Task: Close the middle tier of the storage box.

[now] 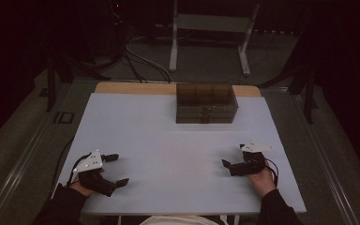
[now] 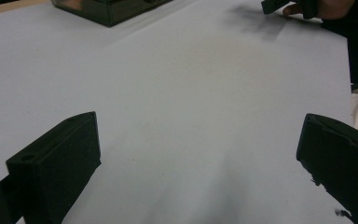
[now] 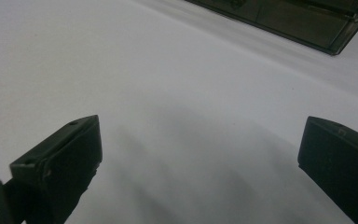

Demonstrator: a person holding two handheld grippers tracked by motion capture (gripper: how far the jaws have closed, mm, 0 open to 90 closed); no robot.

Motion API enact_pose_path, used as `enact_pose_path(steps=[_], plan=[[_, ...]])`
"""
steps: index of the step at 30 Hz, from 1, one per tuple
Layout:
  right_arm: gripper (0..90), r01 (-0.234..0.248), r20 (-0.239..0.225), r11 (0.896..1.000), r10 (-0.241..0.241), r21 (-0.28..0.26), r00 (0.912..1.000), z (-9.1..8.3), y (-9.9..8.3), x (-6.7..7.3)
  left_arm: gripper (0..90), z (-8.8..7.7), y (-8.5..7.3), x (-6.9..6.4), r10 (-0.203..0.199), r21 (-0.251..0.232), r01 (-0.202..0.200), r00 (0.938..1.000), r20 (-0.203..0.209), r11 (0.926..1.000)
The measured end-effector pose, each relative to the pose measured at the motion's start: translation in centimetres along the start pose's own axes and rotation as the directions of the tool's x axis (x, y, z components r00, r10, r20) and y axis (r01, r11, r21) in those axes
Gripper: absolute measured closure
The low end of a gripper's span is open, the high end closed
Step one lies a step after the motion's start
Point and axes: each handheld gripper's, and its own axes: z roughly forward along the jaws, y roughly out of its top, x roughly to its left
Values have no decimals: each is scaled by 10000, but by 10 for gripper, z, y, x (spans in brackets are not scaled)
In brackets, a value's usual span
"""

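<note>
Two hand-held grippers, left hand-held gripper (image 1: 114,170) and right hand-held gripper (image 1: 233,155), rest wide open and empty at the desk's (image 1: 168,140) near corners. Only the high view shows the smoked compartment box (image 1: 206,103) whole, well apart at the far edge.

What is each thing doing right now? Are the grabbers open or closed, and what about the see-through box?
left gripper: open, jaws wide apart, holding nothing, low over the table.
right gripper: open, holding nothing, low over the table.
clear box: upright at the table's far edge, untouched; whether it has a lid, cannot tell.
table: white top, bare between grippers and box.
</note>
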Motion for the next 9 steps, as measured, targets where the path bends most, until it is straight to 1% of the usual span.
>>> enact_pose_path(steps=[4,9], plan=[[0,78,-76,9999,-77,80,9999,1,0,1,10,0,0,0,24,29,-24,10000,12,10000],[0,82,-55,9998,-81,189,10000,1,-1,1,10,0,0,0,25,2,-25,10000,24,10000]])
